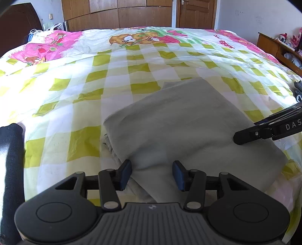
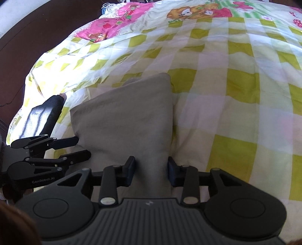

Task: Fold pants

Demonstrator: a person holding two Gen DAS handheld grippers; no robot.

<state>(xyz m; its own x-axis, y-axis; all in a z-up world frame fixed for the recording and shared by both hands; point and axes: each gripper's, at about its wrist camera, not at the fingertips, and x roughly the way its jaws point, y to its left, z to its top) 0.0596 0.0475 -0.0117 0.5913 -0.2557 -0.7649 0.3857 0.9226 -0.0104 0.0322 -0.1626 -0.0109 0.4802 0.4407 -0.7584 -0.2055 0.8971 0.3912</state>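
Grey pants (image 1: 181, 120), folded into a thick rectangle, lie on the green-and-white checked bedsheet (image 1: 79, 90). My left gripper (image 1: 152, 174) stands open over the near left corner of the pants, with flat cloth under the gap between its blue pads. It also shows in the right wrist view as the left gripper (image 2: 83, 148), at the left edge of the pants (image 2: 128, 116). My right gripper (image 2: 151, 171) straddles the near right edge of the pants; cloth fills the gap, but I see no pinch. In the left wrist view the right gripper (image 1: 245, 131) rests low on the right side.
The bedsheet (image 2: 236, 84) spreads wide beyond and to the right of the pants. A black sleeve (image 1: 11, 160) hangs at the left, and the sleeve (image 2: 45, 113) also shows behind the left gripper. A wooden wardrobe (image 1: 117, 15), a door (image 1: 196, 13) and a side shelf (image 1: 273, 47) stand past the bed.
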